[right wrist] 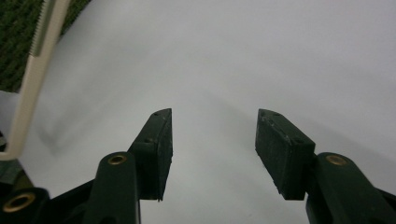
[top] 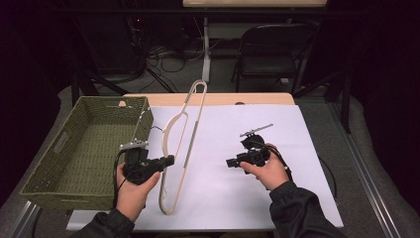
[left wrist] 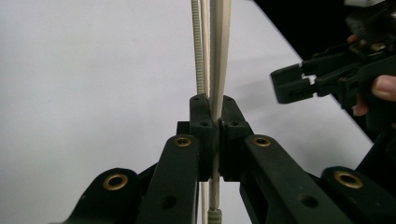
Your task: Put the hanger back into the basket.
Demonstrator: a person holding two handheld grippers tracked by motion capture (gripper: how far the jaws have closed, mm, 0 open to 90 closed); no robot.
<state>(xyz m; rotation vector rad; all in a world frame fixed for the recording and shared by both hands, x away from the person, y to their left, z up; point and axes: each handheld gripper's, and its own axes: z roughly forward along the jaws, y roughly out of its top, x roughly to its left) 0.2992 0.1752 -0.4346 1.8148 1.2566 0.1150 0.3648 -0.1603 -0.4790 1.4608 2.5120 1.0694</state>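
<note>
A cream clothes hanger stands tilted over the white sheet, its hook toward the far table edge. My left gripper is shut on its lower side. In the left gripper view the jaws pinch the hanger's thin cream edge, with a ridged grey strip beside it. My right gripper is to the right of the hanger, pointing at it and apart from it. Its jaws stand open with nothing between them, and the hanger shows at the left edge. The right gripper also appears in the left gripper view.
A green woven basket sits at the table's left, close to my left hand. A white sheet covers most of the tabletop. Beyond the far edge stand a folding chair and floor cables.
</note>
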